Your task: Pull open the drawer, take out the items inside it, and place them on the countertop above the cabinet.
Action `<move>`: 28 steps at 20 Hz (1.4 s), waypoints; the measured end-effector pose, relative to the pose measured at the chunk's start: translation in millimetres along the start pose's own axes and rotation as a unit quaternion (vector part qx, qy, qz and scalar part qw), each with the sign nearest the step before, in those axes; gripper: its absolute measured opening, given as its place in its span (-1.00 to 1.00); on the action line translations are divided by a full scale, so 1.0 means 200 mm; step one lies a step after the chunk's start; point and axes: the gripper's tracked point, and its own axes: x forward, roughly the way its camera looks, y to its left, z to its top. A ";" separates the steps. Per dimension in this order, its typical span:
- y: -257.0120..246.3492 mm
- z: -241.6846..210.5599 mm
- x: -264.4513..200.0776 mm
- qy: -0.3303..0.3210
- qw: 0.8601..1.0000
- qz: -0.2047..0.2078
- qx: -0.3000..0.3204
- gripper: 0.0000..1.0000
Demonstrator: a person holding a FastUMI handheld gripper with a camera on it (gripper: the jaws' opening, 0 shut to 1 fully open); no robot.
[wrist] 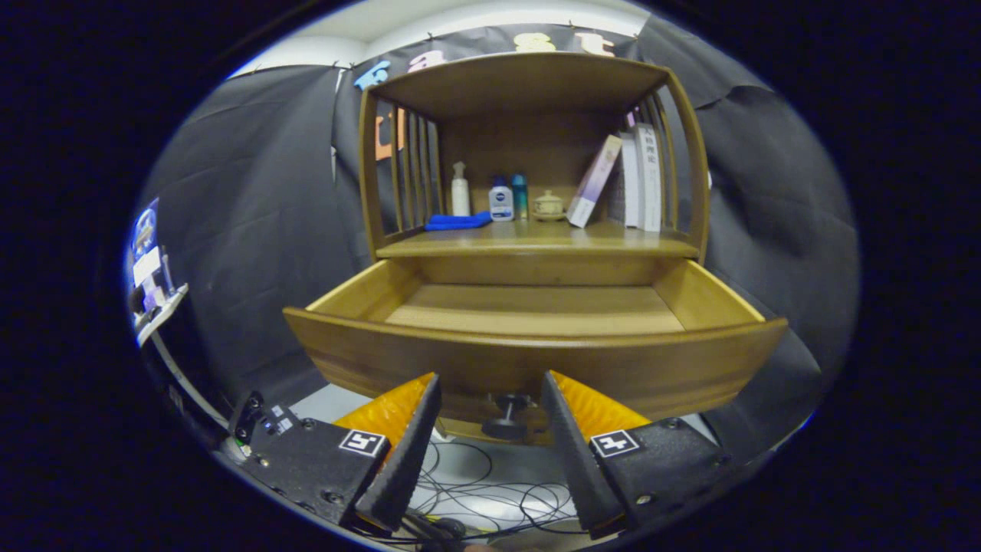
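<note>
The wooden drawer [536, 360] of the cabinet stands pulled far out toward me. Its visible floor [536, 307] is bare wood; the part behind the front panel is hidden. A dark round knob [506, 418] hangs under the drawer front, between my two fingers and touching neither. My gripper [490, 379] is open, its fingertips just short of the drawer front. On the countertop [536, 241] above the drawer lie a folded blue cloth [457, 221], a white pump bottle [460, 192], a small white bottle [500, 201], a slim blue bottle [520, 195] and a little lidded pot [549, 205].
Several books [632, 180] lean at the right end of the countertop, under a top shelf [521, 80] with slatted sides. Loose cables [490, 491] lie on the pale floor below the drawer. A stand with a screen [149, 268] is off to the left.
</note>
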 end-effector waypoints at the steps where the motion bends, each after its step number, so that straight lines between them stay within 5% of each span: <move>1: 0.01 0.05 0.00 0.009 1.000 0.008 0.001 0.67; 6: -0.02 0.33 0.10 0.038 0.999 0.013 -0.017 0.80; 13: -0.05 0.34 0.43 0.160 0.986 0.026 -0.027 0.80; 21: -0.09 0.12 0.67 0.306 0.952 0.006 -0.018 0.80; 28: -0.15 -0.13 0.78 0.431 0.902 -0.027 0.018 0.73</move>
